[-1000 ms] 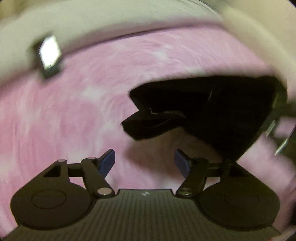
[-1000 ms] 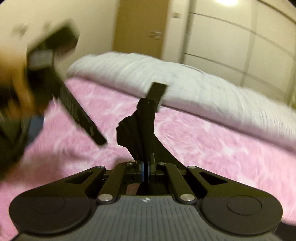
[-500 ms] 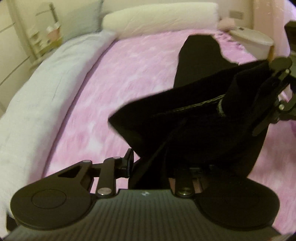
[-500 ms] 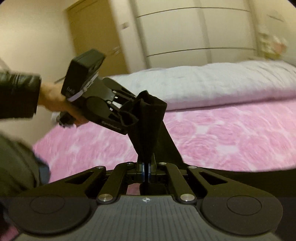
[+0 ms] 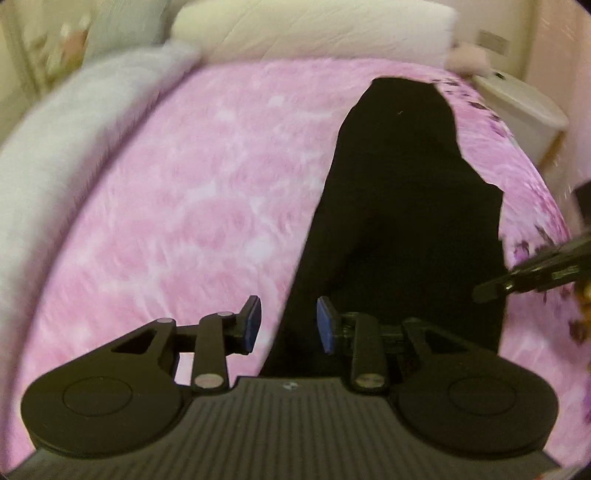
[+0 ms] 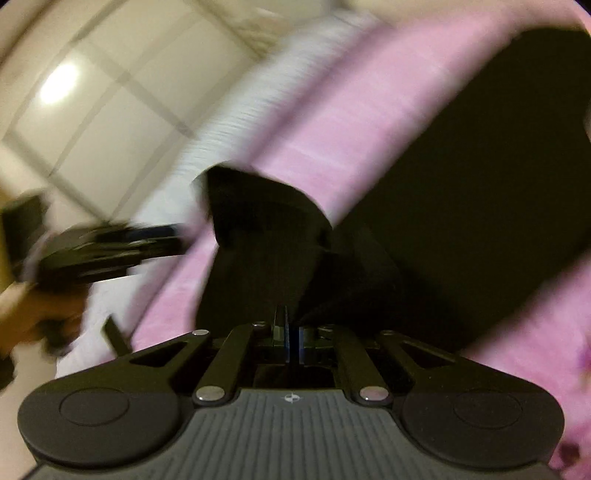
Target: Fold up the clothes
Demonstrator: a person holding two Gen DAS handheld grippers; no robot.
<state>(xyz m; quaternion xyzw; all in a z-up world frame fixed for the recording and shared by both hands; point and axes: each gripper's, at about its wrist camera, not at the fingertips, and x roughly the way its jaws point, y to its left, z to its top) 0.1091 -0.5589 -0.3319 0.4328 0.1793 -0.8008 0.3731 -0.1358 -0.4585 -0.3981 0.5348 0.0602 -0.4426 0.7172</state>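
A black garment (image 5: 399, 221) lies long and flat on the pink bed cover (image 5: 184, 221), running away from me. My left gripper (image 5: 288, 325) hovers over the garment's near left edge. Its jaws are opening, and the blue pads (image 5: 253, 325) press on nothing; the cloth edge lies below the gap. In the right wrist view, my right gripper (image 6: 291, 338) is nearly closed on a raised fold of the black garment (image 6: 266, 243), and its jaws are starting to open. The view is blurred. The right gripper (image 5: 517, 280) also pokes in at the right edge.
A pale grey rolled duvet (image 5: 74, 147) lines the bed's left side, with a cream bolster (image 5: 314, 33) at the head. A white bedside unit (image 5: 517, 103) stands at the far right. Wardrobe doors (image 6: 92, 92) and the person's hand (image 6: 37, 314) on the left gripper show in the right wrist view.
The left gripper let go of the bunched black cloth and its jaws parted. The garment now lies spread out on the bed. The right gripper rolled and swung across, cloth still in it.
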